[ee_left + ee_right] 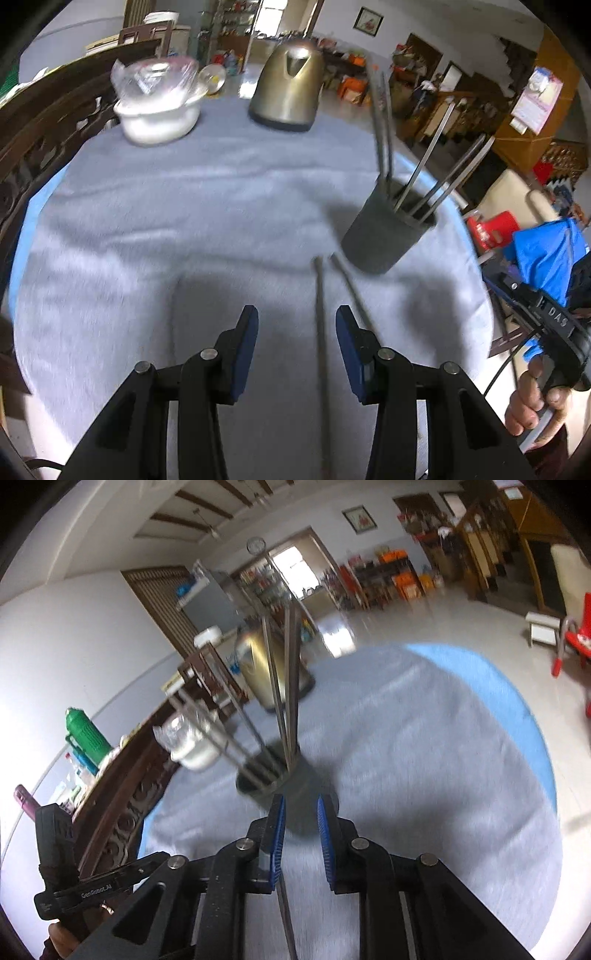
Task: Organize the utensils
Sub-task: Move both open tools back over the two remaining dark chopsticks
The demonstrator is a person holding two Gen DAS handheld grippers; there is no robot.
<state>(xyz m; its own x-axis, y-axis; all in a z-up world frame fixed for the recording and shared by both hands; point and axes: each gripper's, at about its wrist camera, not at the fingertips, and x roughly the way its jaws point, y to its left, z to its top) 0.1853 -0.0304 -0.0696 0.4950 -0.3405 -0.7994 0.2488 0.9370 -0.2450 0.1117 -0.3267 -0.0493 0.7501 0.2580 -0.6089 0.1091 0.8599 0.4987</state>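
Two chopsticks (pixel 320 332) lie on the cloth between the empty, parted left claw (pixel 297 328).

Left gripper (pixel 296 347), right gripper (pixel 300 843): black linkage arms, silver pivot screws, blue ribbed pads (pixel 276 843); white lettering on housing.

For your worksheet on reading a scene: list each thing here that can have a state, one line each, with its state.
Left gripper: open, nothing between the pads.
Right gripper: open, nothing gripped.
Two loose chopsticks: lying flat on the table cloth, outside the holder.
Utensil holder: upright, several chopsticks leaning in it.
Kettle: upright, lid shut.
White pot: covered with clear plastic.
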